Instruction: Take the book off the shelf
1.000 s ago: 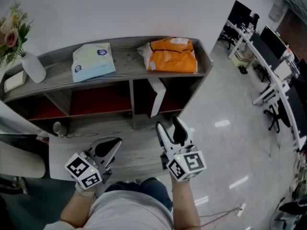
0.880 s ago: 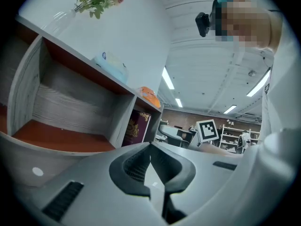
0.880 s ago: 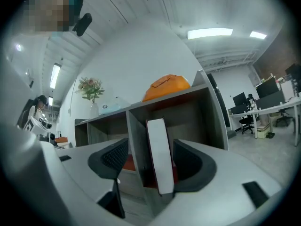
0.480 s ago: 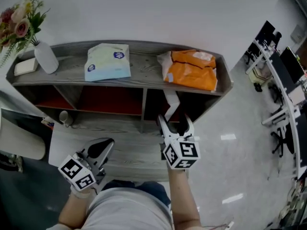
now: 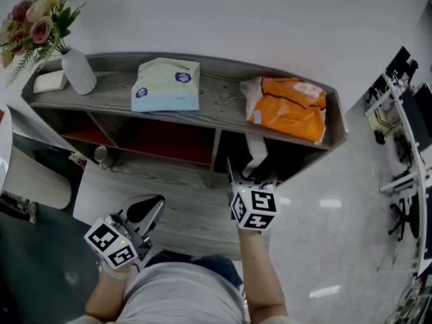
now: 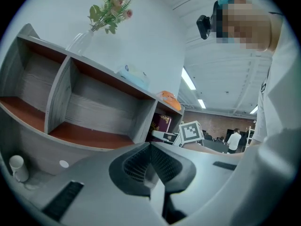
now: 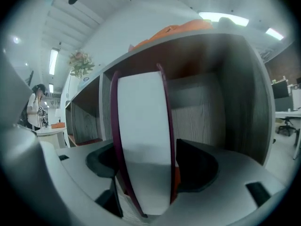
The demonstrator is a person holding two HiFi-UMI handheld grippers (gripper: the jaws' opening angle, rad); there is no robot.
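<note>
A thick book [image 5: 255, 155] with dark purple covers and white page edges stands upright, slightly tilted, in the right compartment of the grey wooden shelf [image 5: 223, 106]. My right gripper [image 5: 251, 175] reaches into that compartment. In the right gripper view the book [image 7: 143, 140] fills the gap between the jaws of the right gripper [image 7: 150, 161], which stand wide open on either side of it, close to both covers. My left gripper [image 5: 143, 212] hangs low over the floor in front of the shelf, shut and empty, and its pads [image 6: 150, 161] meet.
On the shelf top lie an orange bag [image 5: 287, 110], a pale tissue pack [image 5: 165, 86], a white vase with flowers [image 5: 77, 73] and a small white box [image 5: 48, 81]. A small cup [image 5: 101, 155] stands on the floor by the left compartments. A white seat [image 5: 34, 184] is at the left.
My right gripper has moved forward into the right compartment and its jaws have spread around the book. The left gripper has stayed low in front of the shelf.
</note>
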